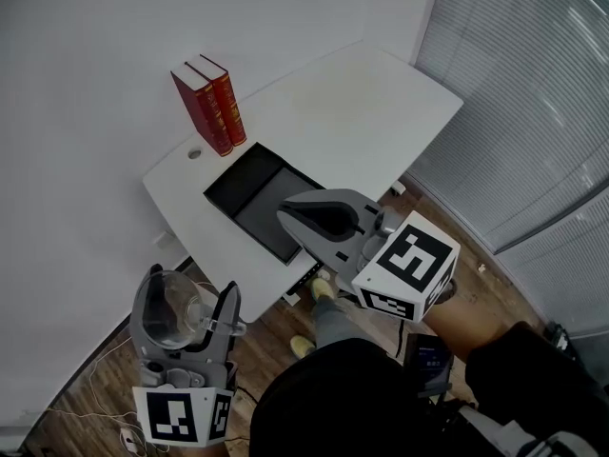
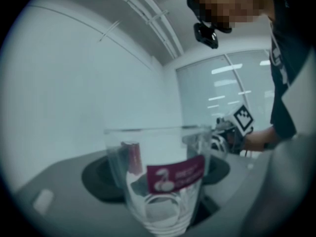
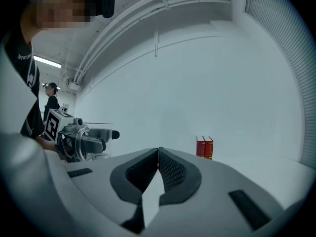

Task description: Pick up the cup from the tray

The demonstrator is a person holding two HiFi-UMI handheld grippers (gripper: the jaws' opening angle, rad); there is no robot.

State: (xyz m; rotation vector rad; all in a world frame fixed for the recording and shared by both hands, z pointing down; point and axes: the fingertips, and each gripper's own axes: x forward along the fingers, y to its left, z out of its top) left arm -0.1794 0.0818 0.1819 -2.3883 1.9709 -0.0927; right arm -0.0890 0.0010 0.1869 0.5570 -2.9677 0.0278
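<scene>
Cup (image 2: pixel 160 152) bears a label (image 2: pixel 175 177) — left gripper view only

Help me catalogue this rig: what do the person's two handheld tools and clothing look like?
Both the left tool and the right tool have rounded light-grey plastic bodies. The right tool's jaws carry black textured pads. Each tool carries a white cube printed with black square markers: the left cube and the right cube. The person wears a black top.

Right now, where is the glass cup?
In the head view the cup is at lower left, held in the left gripper, off the white table, apart from the black tray.
</scene>
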